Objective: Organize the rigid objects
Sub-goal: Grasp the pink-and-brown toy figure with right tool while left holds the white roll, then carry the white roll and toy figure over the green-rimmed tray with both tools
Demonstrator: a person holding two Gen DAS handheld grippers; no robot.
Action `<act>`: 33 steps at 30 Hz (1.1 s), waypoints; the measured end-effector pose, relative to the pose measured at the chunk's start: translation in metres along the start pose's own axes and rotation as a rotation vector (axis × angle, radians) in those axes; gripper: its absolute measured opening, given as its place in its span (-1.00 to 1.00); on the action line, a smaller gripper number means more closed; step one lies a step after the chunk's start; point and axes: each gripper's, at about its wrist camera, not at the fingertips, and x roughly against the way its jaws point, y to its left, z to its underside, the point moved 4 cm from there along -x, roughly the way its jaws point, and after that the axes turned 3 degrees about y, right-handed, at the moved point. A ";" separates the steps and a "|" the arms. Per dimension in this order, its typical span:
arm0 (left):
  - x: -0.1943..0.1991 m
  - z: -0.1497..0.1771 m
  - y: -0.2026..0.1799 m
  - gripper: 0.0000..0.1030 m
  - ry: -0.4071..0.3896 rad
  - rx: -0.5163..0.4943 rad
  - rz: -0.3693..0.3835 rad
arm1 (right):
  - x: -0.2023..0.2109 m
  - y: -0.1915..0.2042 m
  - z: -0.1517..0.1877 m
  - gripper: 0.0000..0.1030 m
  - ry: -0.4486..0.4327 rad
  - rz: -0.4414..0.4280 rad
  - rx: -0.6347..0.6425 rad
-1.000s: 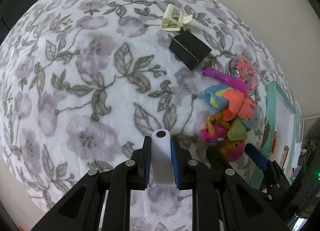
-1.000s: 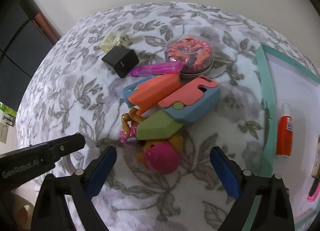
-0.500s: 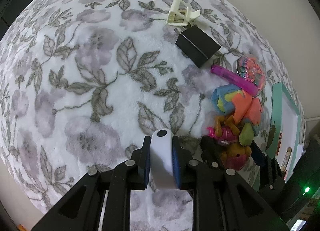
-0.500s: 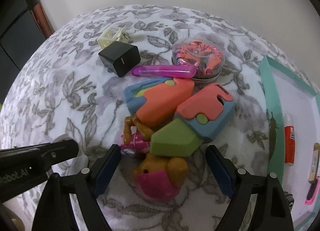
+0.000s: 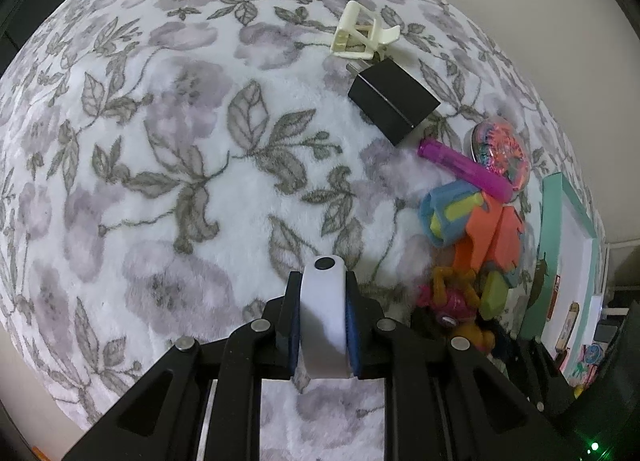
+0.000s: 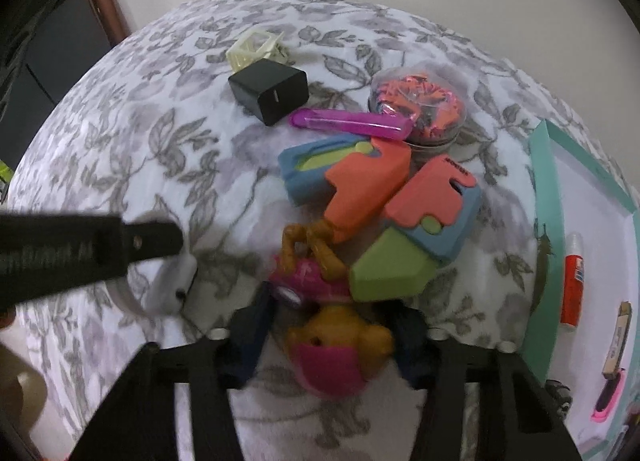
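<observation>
My left gripper [image 5: 324, 281] is shut on a white rounded bar [image 5: 322, 321] with a black dot at its tip, held just above the floral blanket [image 5: 160, 181]. In the right wrist view the same white bar [image 6: 172, 285] shows under the left gripper's black finger [image 6: 152, 237]. The right gripper [image 6: 334, 313] points down over an orange and pink toy figure [image 6: 340, 345]. Its jaws are closing, with the figure between the blue pads [image 6: 256, 325] and a thin gap still visible on the left side.
A heap of orange, blue and green blocks [image 6: 368, 185], a small pink toy [image 6: 308, 281], a magenta tube [image 6: 352, 123] and a round clear case [image 6: 418, 105] lies just beyond. Farther off are a black charger [image 6: 272, 91] and cream clip [image 5: 362, 37]. A teal tray [image 6: 540, 189] holding a glue bottle [image 6: 572, 281] borders the right.
The right gripper's jaws have narrowed from wide apart to close beside the orange and pink figure, and it has edged nearer. The left gripper keeps its hold on the white bar.
</observation>
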 end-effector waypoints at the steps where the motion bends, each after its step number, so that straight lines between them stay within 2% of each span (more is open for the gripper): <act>1: 0.000 0.000 -0.001 -0.62 -0.002 -0.004 -0.006 | 0.001 -0.001 0.002 -0.08 0.013 -0.011 -0.006; 8: 0.000 -0.002 -0.001 -0.62 -0.014 0.018 -0.009 | 0.007 -0.007 0.014 -0.09 0.048 -0.054 -0.002; 18: 0.020 -0.002 0.001 -0.63 -0.066 0.046 0.012 | 0.029 -0.030 0.016 -0.09 0.060 -0.255 -0.076; 20: 0.024 -0.002 0.000 -0.63 -0.073 0.047 0.022 | 0.035 -0.032 0.016 -0.09 0.053 -0.268 -0.084; 26: 0.047 -0.003 -0.008 -0.63 -0.123 0.042 0.060 | 0.062 -0.044 0.012 -0.09 0.003 -0.296 -0.099; 33: 0.096 -0.004 -0.028 -0.63 -0.240 0.015 0.118 | 0.106 -0.070 -0.002 -0.09 -0.132 -0.277 -0.153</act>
